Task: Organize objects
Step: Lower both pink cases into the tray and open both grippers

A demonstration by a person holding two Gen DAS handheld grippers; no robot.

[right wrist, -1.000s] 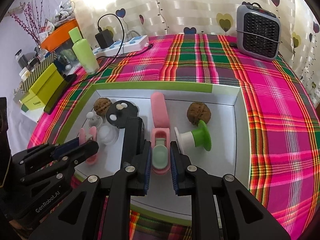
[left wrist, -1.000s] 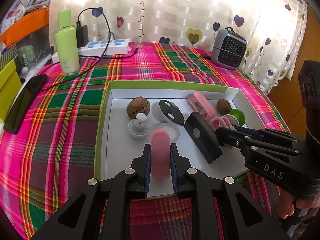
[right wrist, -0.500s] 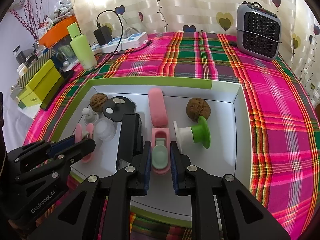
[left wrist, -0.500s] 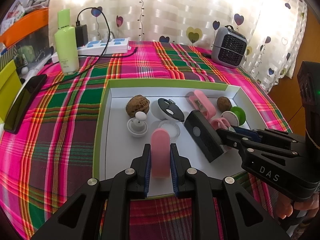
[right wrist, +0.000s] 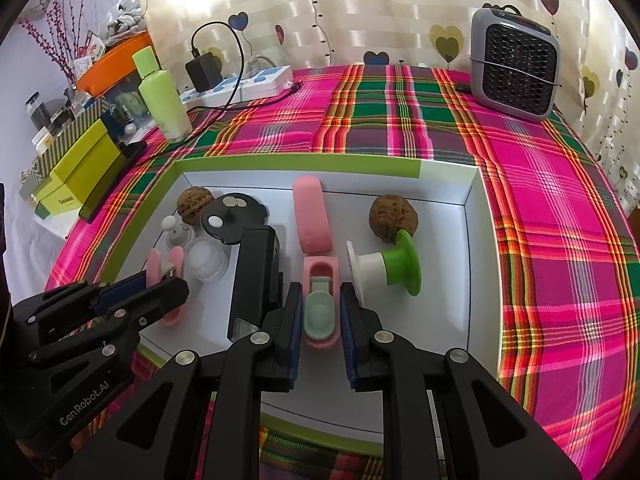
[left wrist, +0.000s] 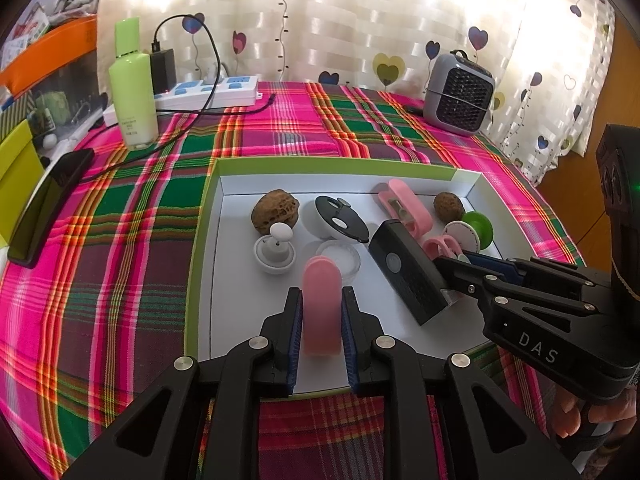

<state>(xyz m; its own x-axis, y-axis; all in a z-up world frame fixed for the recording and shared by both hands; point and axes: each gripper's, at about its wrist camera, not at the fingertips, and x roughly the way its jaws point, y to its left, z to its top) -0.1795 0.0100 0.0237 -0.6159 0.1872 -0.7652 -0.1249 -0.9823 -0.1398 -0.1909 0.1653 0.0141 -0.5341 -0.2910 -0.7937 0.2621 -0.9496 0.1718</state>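
A white box with a green rim (left wrist: 200, 240) (right wrist: 440, 168) holds the objects. My left gripper (left wrist: 322, 328) is shut on a flat pink case (left wrist: 322, 312), held on edge over the box's near left part; it also shows in the right wrist view (right wrist: 164, 268). My right gripper (right wrist: 320, 320) is shut on a pink case with a mint-green insert (right wrist: 320, 308), near the box's front. A black rectangular device (left wrist: 408, 272) (right wrist: 256, 272) lies between the two grippers. An open pink case (left wrist: 406, 204) (right wrist: 312, 216) lies behind.
In the box: two walnuts (left wrist: 276, 210) (right wrist: 394, 216), a green and white spool (right wrist: 384, 268), a black-topped round dish (left wrist: 340, 224), a white knob piece (left wrist: 276, 252), a clear jar (left wrist: 338, 258). Behind stand a green bottle (left wrist: 134, 96), power strip (left wrist: 208, 92), heater (right wrist: 514, 64).
Both grippers have drawn back slightly toward the box's front with their pink cases still held. The objects in the box have not moved.
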